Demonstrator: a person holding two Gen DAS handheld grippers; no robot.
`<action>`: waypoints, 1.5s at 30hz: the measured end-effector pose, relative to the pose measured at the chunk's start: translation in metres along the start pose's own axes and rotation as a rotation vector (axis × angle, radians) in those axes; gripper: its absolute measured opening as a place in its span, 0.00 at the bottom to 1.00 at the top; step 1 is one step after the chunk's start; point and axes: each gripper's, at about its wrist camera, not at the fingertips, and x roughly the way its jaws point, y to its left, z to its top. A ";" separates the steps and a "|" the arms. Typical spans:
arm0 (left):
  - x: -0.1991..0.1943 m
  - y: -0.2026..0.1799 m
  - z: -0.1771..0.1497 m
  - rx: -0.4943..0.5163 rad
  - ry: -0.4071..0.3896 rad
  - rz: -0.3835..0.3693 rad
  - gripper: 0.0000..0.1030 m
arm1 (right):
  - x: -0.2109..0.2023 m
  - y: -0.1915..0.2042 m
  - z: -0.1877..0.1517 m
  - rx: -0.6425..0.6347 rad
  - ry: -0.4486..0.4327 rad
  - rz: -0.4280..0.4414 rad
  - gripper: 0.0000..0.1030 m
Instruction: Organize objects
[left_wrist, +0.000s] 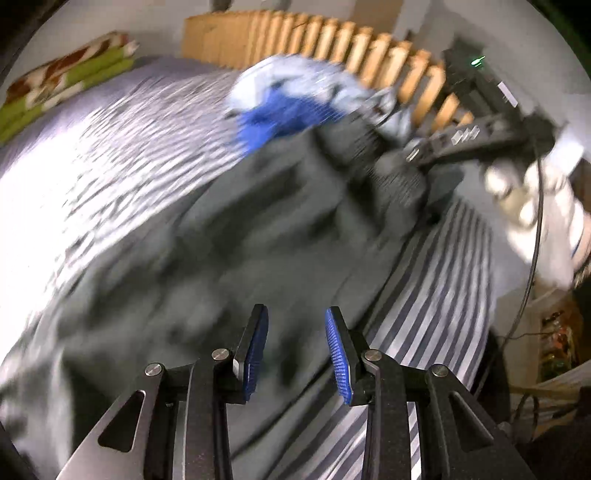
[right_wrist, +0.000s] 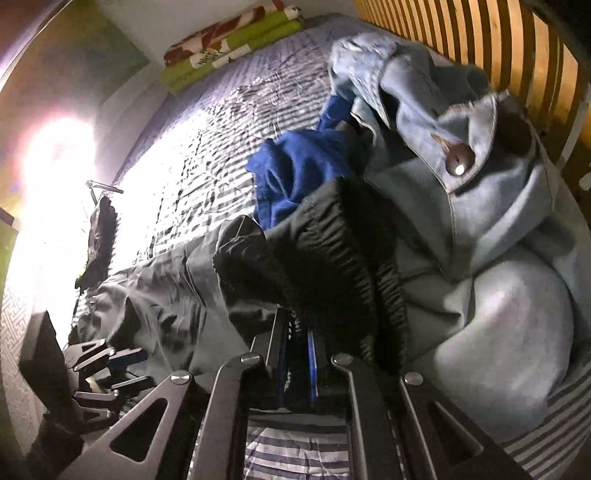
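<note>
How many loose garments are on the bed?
3: dark grey pants gripped in the right tool, a blue garment behind them, light jeans by the slatted headboard. More may be hidden.

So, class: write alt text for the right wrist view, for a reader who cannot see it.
The right gripper is shut on the elastic waistband of a dark garment on a striped bed. Pale jeans and blue cloth lie behind it.
</note>
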 end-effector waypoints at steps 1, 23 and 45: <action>0.009 -0.011 0.014 0.019 -0.014 -0.032 0.34 | 0.001 -0.004 0.002 0.011 0.005 0.013 0.08; 0.104 -0.060 0.085 0.092 -0.045 -0.088 0.34 | -0.024 -0.037 0.030 -0.083 -0.077 0.033 0.43; 0.113 -0.034 0.068 0.018 -0.029 -0.126 0.34 | 0.027 0.012 0.014 -0.282 0.042 -0.070 0.25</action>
